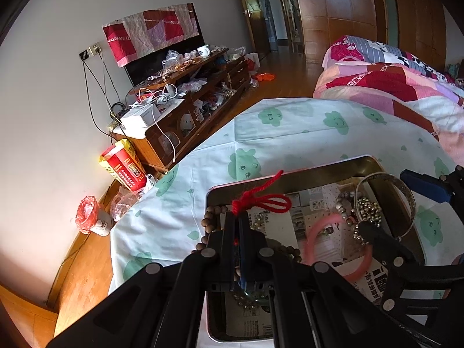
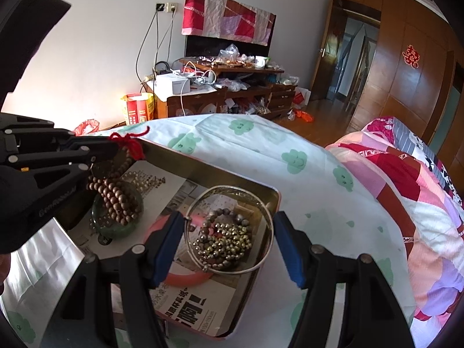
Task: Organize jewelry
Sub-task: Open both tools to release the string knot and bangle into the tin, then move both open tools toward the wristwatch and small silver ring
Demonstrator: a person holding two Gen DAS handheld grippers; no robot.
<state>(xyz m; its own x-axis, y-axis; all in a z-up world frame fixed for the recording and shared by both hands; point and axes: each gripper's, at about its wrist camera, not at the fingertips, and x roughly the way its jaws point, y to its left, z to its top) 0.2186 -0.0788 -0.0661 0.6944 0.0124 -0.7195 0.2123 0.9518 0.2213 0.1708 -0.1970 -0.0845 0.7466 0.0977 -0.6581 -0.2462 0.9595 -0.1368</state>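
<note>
Left gripper [image 2: 116, 148] pinched on red-tasselled bead string [image 2: 116, 191], dangling over tin [image 2: 277, 200] at 9 o'clock, probably for coiling. Right gripper [image 2: 229, 249] wide around silver bangle [image 2: 229, 229], empty.

red double-happiness sign [image 2: 411, 55] on wardrobe door [image 2: 406, 87]; newspaper [image 2: 185, 298] headline unclear.

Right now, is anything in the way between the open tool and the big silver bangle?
Nothing visible. The right tool hangs open over the tin, and the silver bangle lies between its blue fingers, resting on the small metal beads. The left tool holds the wooden beads off to the side.
</note>
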